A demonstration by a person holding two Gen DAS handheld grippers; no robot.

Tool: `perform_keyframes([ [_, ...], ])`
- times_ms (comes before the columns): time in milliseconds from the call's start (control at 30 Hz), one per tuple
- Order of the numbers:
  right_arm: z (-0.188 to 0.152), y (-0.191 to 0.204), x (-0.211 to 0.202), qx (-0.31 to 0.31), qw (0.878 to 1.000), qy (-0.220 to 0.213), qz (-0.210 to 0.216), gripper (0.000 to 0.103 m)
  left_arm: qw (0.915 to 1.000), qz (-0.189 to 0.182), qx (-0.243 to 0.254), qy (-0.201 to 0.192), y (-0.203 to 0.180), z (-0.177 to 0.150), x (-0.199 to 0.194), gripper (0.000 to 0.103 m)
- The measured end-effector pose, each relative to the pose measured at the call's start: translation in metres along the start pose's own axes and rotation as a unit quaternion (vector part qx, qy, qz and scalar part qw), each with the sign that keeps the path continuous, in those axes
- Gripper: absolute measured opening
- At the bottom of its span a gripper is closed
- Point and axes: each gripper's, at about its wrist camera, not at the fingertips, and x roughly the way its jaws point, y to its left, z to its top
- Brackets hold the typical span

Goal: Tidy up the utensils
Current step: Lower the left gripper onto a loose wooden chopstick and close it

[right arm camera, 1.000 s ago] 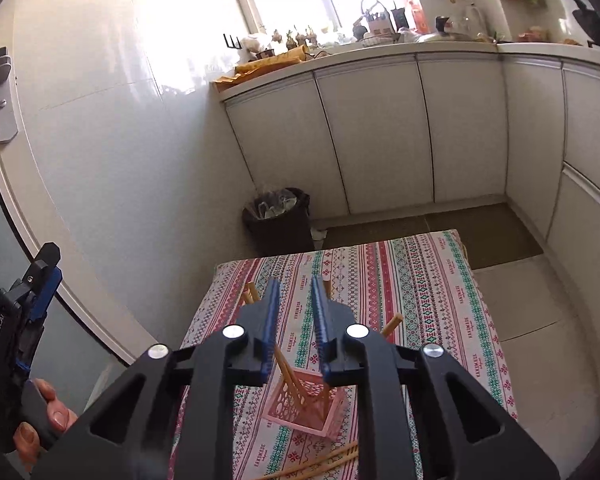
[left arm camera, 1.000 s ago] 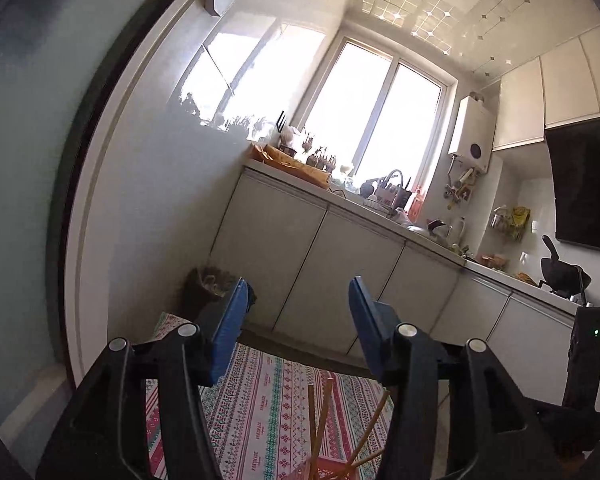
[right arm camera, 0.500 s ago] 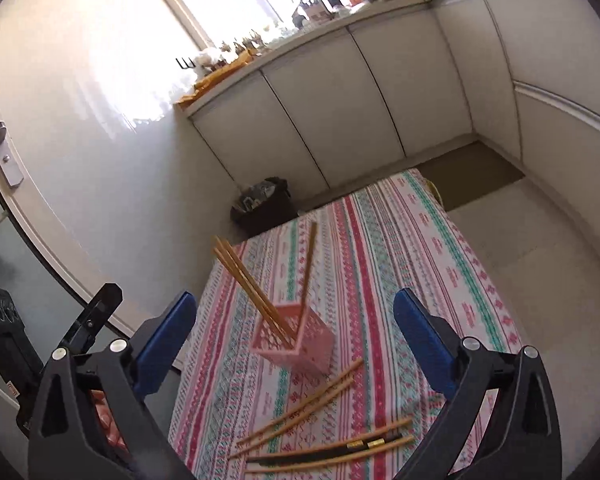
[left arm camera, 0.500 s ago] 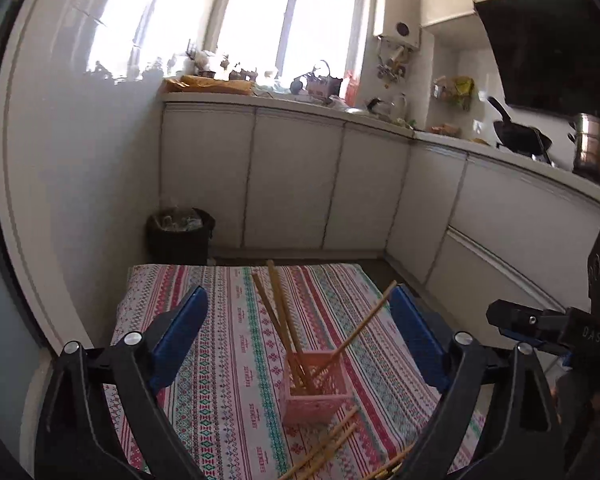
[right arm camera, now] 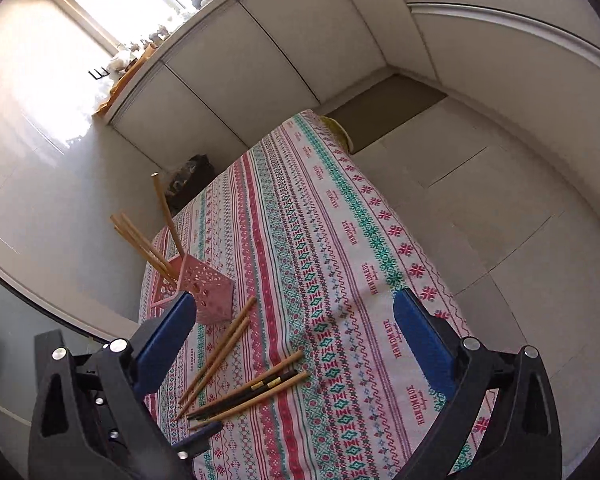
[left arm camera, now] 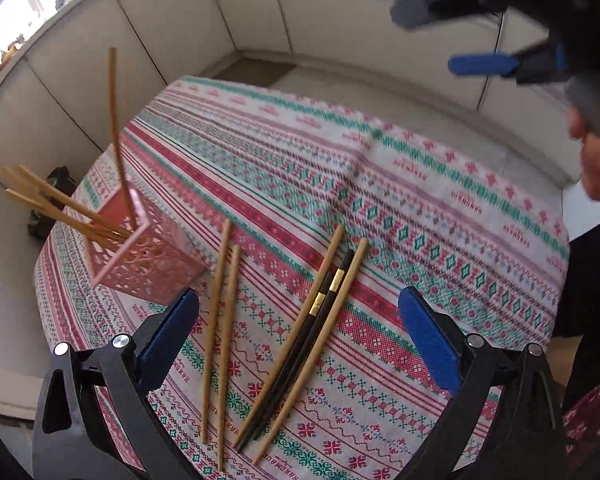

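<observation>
Left wrist view: left gripper (left arm camera: 298,336) hangs over the patterned tablecloth (left arm camera: 380,184), fingers spread wide, nothing between them.
Between the left fingers: two wooden chopstick pairs and one black pair lie flat on the cloth.
Wooden pair, nearer the left finger: two wooden chopsticks (left arm camera: 220,336) side by side, almost parallel.
Black pair: black chopsticks (left arm camera: 300,344) with gold bands, flanked by two more wooden sticks (left arm camera: 318,344), all touching or nearly so.
Pink basket (left arm camera: 148,256): ahead and left of the left finger, standing on the cloth, perforated walls.
Basket contents: several wooden chopsticks (left arm camera: 118,140) standing tilted, one near upright, others leaning left.
Upper right of left view: right gripper (left arm camera: 452,40) blurred, fingers apart.
Right wrist view: right gripper (right arm camera: 296,336) spread wide, holding nothing, above the cloth (right arm camera: 340,240).
Loose chopsticks (right arm camera: 256,390): low between the right fingers, nearer the left one.
Pink basket (right arm camera: 204,292): just ahead of the right gripper's left finger, partly hidden by it.
Beyond table: white cabinets (right arm camera: 260,60), dark bin (right arm camera: 188,176) by the wall.
</observation>
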Motion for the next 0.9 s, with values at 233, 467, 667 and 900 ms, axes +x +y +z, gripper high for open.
perform_keyframes([
  [233, 0.01, -0.023, -0.007, 0.031, 0.999, 0.012, 0.019, 0.096, 0.9952, -0.019, 0.038, 0.088, -0.012, 0.028, 0.064, 0.054],
  [467, 0.015, -0.038, -0.013, 0.044, 0.998, 0.023, 0.025, 0.096, 0.9877, -0.03, 0.067, 0.138, -0.008, 0.046, 0.099, 0.026],
  [667, 0.016, -0.046, -0.014, 0.051, 0.998, 0.03, 0.024, 0.096, 0.9834, -0.051, 0.078, 0.156, -0.002, 0.059, 0.105, 0.021],
  [900, 0.016, -0.051, -0.006, 0.057, 0.998, 0.041, -0.004, 0.096, 0.9851, -0.058, -0.04, 0.157, 0.009, 0.064, 0.109, 0.01],
])
